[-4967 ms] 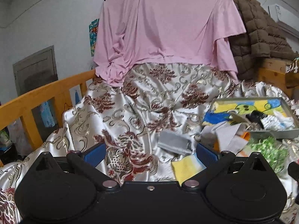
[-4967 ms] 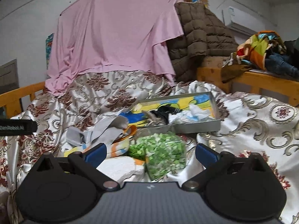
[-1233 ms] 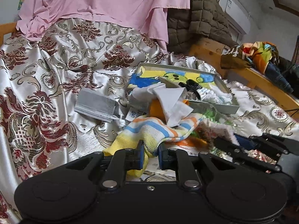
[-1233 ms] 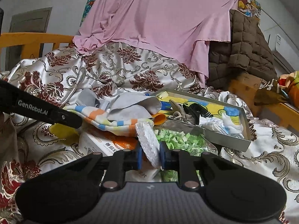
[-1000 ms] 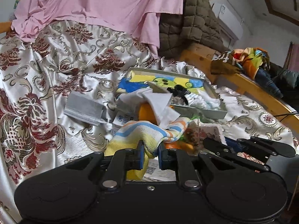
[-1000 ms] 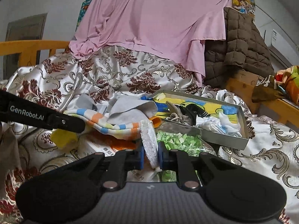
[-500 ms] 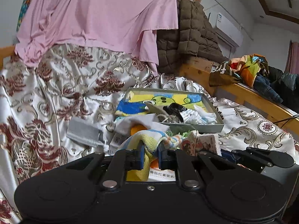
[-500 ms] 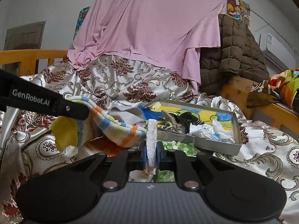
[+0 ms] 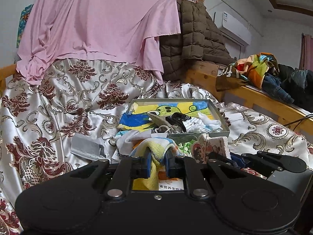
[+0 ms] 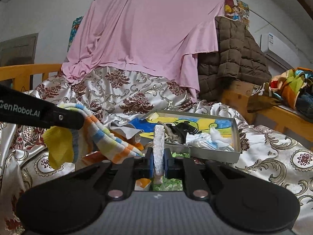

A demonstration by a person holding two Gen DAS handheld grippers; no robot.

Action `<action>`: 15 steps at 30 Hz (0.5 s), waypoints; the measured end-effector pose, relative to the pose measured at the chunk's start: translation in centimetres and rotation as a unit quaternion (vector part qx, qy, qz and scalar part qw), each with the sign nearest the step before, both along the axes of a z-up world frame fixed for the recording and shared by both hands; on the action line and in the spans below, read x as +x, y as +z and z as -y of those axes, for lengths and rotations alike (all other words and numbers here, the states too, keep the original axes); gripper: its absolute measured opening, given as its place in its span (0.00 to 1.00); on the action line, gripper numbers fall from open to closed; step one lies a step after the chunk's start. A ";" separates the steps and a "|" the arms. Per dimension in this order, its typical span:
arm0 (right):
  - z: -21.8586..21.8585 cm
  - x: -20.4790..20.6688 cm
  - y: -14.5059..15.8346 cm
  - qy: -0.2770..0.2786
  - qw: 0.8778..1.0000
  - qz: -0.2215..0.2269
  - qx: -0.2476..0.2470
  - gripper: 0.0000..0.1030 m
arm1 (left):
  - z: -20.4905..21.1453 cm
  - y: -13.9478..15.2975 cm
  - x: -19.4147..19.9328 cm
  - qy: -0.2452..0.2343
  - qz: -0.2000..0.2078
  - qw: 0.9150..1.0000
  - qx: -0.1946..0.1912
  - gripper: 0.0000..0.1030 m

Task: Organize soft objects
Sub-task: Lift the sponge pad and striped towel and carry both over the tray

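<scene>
My left gripper is shut on a striped yellow, blue and orange towel and holds it lifted above the bed; the towel also shows in the right wrist view, hanging from the left gripper's finger. My right gripper is shut on the edge of a small white cloth with a red picture, held upright; the cloth also shows in the left wrist view. A grey tray with socks lies just beyond both grippers.
A grey folded cloth lies left on the satin bedspread. A green-patterned bag and a printed box lie under the grippers. A pink sheet and a brown quilted coat hang behind. A wooden rail runs left, a wooden bench right.
Both grippers have closed on their cloths and lifted them off the pile. The striped towel now hangs free from the left gripper and the white cloth stands upright in the right.
</scene>
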State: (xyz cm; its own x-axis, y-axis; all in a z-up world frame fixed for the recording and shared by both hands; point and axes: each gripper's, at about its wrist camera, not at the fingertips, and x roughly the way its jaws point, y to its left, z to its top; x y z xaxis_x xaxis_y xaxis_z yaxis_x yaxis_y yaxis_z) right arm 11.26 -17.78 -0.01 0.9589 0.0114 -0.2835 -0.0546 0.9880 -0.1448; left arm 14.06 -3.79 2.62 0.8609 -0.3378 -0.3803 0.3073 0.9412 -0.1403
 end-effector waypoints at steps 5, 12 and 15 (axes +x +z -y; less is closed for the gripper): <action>0.8 -0.3 0.5 -0.009 1.000 0.007 0.012 0.11 | 0.4 0.7 -0.1 0.006 0.001 1.000 -0.001 0.13; 2.3 -0.6 1.5 -0.022 0.999 0.020 0.030 0.11 | 1.7 1.6 -0.1 0.008 0.010 1.000 -0.002 0.13; 3.0 -0.2 2.0 -0.022 0.999 0.020 0.036 0.11 | 2.1 2.4 0.4 0.011 0.012 1.000 -0.010 0.13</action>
State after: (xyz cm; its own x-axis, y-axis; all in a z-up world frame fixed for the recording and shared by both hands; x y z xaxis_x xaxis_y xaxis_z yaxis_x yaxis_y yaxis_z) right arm 11.02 -20.74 2.00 0.9697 -0.0117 -0.2440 -0.0065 0.9973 -0.0738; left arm 14.48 -5.89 5.03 0.8774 -0.3261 -0.3520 0.2903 0.9448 -0.1518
